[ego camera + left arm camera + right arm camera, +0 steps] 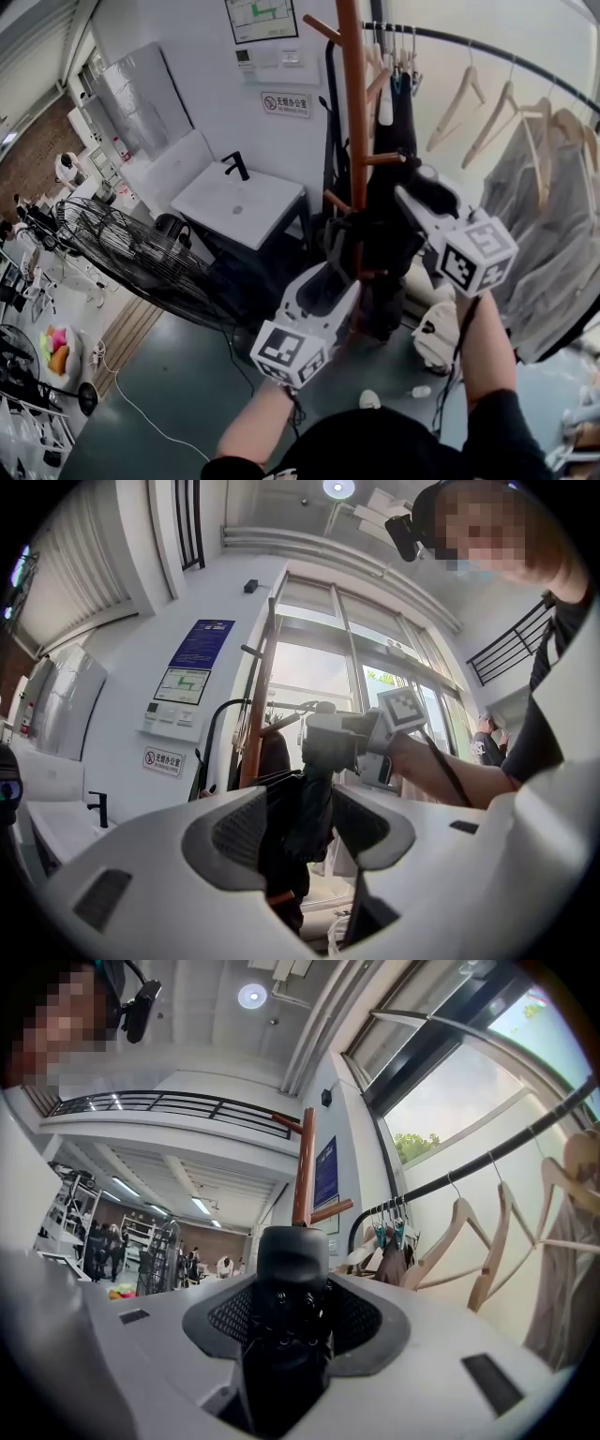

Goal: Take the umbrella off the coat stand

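Evidently the left gripper [300, 822] and right gripper [286, 1312] both clamp the umbrella [382, 272]; clearing the coat stand [353, 103] seems pending.

Umbrella [386, 244]: plain black. Coat stand [353, 94]: reddish-brown wood. Left gripper [298, 822] and right gripper [292, 1312]: white shells, dark grey meshed pads [225, 1316]; marker cubes [478, 251] white with black square patterns. Fan [131, 248]: black wire. Washbasin [244, 211]: white; tap [236, 166] black. Hangers [459, 98]: pale wood. Rail [487, 47]: black. Hanging garment [548, 216]: grey. Floor [178, 394]: dark grey-green.
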Action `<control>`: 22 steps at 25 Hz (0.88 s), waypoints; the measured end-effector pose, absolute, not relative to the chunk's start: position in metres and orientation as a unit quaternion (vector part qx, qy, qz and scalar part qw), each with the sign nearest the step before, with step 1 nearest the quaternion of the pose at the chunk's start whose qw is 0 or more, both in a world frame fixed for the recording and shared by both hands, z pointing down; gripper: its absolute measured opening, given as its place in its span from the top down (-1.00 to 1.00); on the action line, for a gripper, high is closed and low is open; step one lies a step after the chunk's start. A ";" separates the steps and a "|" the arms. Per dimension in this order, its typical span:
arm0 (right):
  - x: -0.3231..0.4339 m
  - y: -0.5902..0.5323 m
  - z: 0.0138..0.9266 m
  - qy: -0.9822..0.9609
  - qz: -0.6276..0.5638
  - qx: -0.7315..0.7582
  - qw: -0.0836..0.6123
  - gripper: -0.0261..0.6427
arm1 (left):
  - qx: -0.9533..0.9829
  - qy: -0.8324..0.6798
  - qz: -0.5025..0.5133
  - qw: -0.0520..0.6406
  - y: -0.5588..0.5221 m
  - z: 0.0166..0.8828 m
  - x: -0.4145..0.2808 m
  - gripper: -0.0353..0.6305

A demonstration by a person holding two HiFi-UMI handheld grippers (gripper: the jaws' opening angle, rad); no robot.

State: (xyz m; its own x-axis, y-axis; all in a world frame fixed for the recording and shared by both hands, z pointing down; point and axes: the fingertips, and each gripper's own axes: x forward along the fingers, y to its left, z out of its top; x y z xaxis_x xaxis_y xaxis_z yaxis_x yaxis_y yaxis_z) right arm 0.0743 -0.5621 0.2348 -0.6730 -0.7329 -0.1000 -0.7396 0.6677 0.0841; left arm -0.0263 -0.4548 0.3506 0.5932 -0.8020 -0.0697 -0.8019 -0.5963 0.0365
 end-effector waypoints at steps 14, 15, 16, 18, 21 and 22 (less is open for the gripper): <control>0.075 -0.493 0.245 0.904 0.056 -0.424 0.026 0.32 | 0.908 -0.416 -0.042 0.000 -0.406 0.346 -0.026 0.28; 0.072 -0.487 0.249 0.904 0.053 -0.423 0.025 0.32 | 0.910 -0.413 -0.039 0.000 -0.401 0.348 -0.027 0.28; 0.069 -0.481 0.254 0.905 0.050 -0.422 0.023 0.32 | 0.911 -0.412 -0.037 0.000 -0.396 0.349 -0.029 0.28; 0.063 -0.467 0.264 0.906 0.043 -0.420 0.020 0.32 | 0.911 -0.411 -0.034 0.002 -0.385 0.352 -0.034 0.28; 0.055 -0.445 0.281 0.906 0.031 -0.422 0.016 0.32 | 0.912 -0.409 -0.032 0.005 -0.367 0.357 -0.041 0.28; 0.053 -0.437 0.286 0.905 0.027 -0.424 0.016 0.32 | 0.913 -0.407 -0.032 0.007 -0.360 0.358 -0.045 0.28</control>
